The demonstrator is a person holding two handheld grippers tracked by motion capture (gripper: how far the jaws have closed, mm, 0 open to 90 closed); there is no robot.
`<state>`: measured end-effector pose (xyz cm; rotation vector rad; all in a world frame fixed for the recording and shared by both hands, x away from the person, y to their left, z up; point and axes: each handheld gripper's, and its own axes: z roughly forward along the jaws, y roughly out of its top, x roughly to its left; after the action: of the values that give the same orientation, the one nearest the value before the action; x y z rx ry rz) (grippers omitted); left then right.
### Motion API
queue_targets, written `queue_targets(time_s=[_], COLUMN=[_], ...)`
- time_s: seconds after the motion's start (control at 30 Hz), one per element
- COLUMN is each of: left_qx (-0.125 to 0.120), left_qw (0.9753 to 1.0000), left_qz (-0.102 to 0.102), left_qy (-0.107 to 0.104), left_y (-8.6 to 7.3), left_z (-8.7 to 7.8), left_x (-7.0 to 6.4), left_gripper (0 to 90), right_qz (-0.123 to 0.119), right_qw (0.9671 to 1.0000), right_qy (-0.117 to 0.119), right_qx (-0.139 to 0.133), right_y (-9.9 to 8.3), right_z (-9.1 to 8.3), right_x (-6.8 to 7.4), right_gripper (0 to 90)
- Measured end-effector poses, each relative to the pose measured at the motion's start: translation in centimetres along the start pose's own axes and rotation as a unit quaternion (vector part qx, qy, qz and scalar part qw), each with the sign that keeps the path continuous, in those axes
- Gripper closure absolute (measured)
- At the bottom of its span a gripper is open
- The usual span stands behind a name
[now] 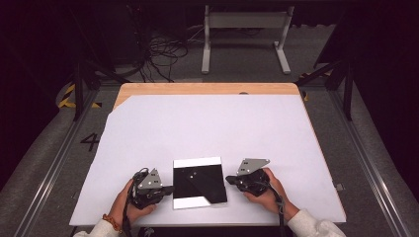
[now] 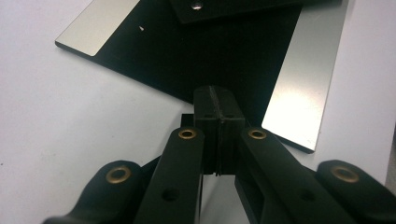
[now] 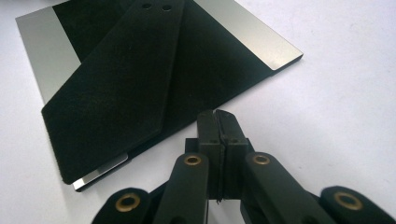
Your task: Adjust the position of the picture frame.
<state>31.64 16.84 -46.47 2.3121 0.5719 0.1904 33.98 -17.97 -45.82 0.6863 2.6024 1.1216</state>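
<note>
A square plate point(image 1: 180, 164) lies flat near the table's front edge, black in the middle with a silvery strip point(image 2: 299, 88) along two opposite sides. A black felt-like strip point(image 3: 121, 79) with two small holes at one end lies slantwise on it. My left gripper point(image 1: 170, 188) rests on the sheet at the plate's left edge, jaws pressed together with nothing between them point(image 2: 215, 100). My right gripper point(image 1: 228, 179) sits just off the plate's right edge, also shut and empty point(image 3: 217, 123). A hand holds each gripper.
A white sheet point(image 1: 207, 128) covers most of the wooden table point(image 1: 207, 89). Beyond the far edge are a white frame stand point(image 1: 244, 37) and loose cables point(image 1: 160, 54) on the floor. Metal rails run along both sides of the table.
</note>
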Motion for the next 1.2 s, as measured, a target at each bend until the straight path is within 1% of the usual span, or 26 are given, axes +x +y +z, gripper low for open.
queue_targets(time_s=[0.1, 0.17, 0.4, 0.47, 0.53, 1.2], left_qx=[-0.003, -0.002, -0.004, -0.005, -0.006, -0.006], left_qw=[1.0, 1.0, 1.0, 0.9999, 0.9999, 0.9999], left_qz=[-0.005, -0.002, -0.002, -0.006, -0.006, -0.004], left_qy=[-0.005, -0.004, -0.006, -0.01, -0.01, -0.013], left_y=[0.0, 0.2, 0.5, 0.6, 0.7, 1.0], left_z=[0.1, 0.2, 0.6, 0.7, 0.8, 1.1], left_x=[0.1, 0.0, 0.0, 0.0, 0.0, -0.1], left_gripper=[89.7, 89.7, 89.7, 89.7, 89.7, 89.7], right_qz=[0.004, 0.006, 0.009, 0.01, 0.014, 0.016], right_qw=[1.0, 1.0, 1.0, 0.9999, 0.9999, 0.9999], right_qy=[0.001, 0.0, 0.004, 0.003, 0.004, 0.003], right_qx=[0.0, 0.0, -0.001, -0.001, -0.002, -0.001], right_y=[0.0, 0.0, 0.0, -0.1, -0.1, -0.2], right_z=[0.0, 0.0, 0.0, 0.0, 0.0, -0.1], right_x=[0.0, -0.1, -0.2, -0.2, -0.2, -0.4], right_gripper=[90.0, 90.0, 90.0, 90.0, 90.0, 90.0])
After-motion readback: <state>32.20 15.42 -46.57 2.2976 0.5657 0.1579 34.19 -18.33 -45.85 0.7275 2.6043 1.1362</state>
